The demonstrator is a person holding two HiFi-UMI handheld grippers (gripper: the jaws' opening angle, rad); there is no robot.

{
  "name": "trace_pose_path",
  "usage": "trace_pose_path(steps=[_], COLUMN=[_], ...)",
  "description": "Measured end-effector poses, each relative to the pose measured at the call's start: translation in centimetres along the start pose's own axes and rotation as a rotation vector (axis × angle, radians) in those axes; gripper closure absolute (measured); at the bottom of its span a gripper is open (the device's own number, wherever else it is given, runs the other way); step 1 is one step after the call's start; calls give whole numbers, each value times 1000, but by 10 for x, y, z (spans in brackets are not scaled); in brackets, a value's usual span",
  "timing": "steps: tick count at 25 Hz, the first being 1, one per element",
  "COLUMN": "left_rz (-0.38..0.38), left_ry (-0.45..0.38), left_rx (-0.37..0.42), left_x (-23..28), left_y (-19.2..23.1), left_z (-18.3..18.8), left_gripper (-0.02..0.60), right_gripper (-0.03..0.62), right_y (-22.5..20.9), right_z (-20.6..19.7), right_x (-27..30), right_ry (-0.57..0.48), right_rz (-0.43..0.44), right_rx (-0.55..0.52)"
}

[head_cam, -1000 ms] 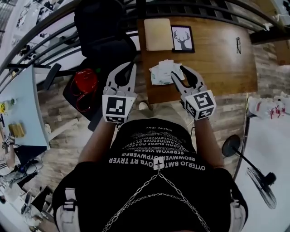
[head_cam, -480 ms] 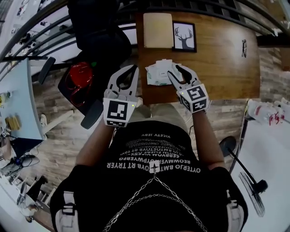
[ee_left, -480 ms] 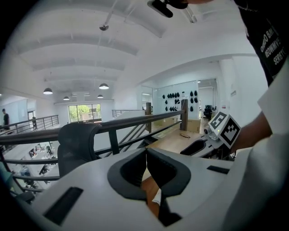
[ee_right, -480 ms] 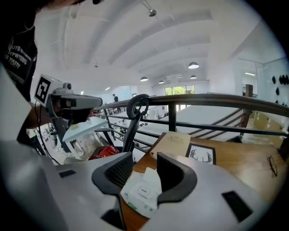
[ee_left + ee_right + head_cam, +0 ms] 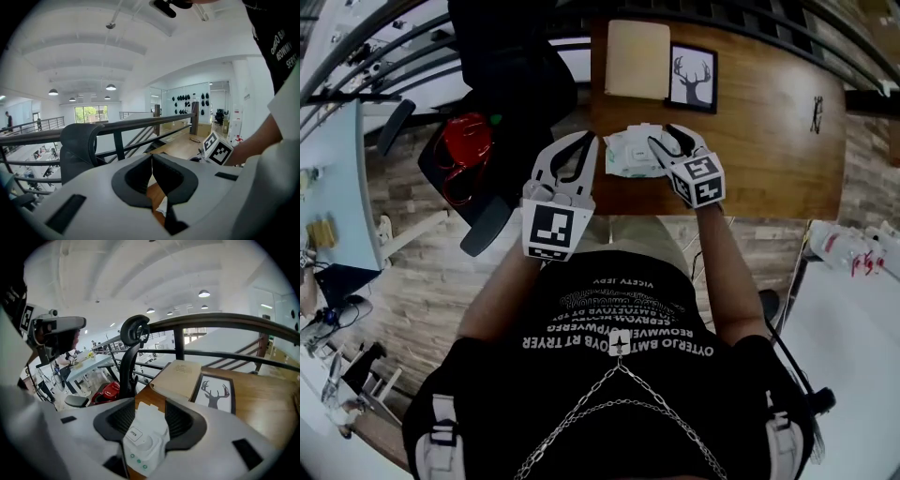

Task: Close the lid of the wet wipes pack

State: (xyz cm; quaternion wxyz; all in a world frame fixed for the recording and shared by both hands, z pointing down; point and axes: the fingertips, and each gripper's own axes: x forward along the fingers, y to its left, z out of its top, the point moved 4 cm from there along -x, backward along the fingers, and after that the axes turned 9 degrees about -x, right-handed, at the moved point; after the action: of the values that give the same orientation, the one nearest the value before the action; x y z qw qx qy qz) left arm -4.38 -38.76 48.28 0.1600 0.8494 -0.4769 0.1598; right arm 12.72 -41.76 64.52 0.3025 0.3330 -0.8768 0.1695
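The white wet wipes pack (image 5: 630, 153) lies on the wooden table (image 5: 769, 141) near its front left corner. In the right gripper view the wet wipes pack (image 5: 143, 444) shows an "OPEN" label and a white flap standing up behind it. My right gripper (image 5: 667, 141) hangs over the pack's right part. Its jaws have just been opening and now stand wide, with the pack seen between them and no pad pressing on it. My left gripper (image 5: 584, 142) hovers just left of the table's edge, its fingertips (image 5: 153, 159) touching and nothing between them.
Behind the pack lie a tan book (image 5: 637, 58) and a framed deer picture (image 5: 694, 80). Left of the table stand a black office chair (image 5: 511, 66) and a red bag (image 5: 467, 145). A dark railing (image 5: 211, 322) runs along the table's far side.
My right gripper has come down and forward over the pack, and its jaws stand wider than before. My left gripper has sunk a little beside the table's edge.
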Motion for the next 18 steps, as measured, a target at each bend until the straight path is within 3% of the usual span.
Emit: trace_pose_path(steps=[5, 9, 14, 18], left_rz=[38, 77, 126, 146], left_ry=[-16, -22, -30, -44], left_rx=[-7, -13, -22, -24], left_x=[-9, -21, -37, -47], left_y=[6, 14, 22, 24], left_z=[8, 10, 8, 11], left_gripper=[554, 554, 554, 554], right_gripper=[482, 389, 350, 345], right_y=[-20, -18, -14, -11], right_z=[-7, -15, -35, -39], right_x=[24, 43, 63, 66], right_ry=[20, 102, 240, 264], right_rz=[-2, 102, 176, 190], right_rx=[39, 13, -81, -102])
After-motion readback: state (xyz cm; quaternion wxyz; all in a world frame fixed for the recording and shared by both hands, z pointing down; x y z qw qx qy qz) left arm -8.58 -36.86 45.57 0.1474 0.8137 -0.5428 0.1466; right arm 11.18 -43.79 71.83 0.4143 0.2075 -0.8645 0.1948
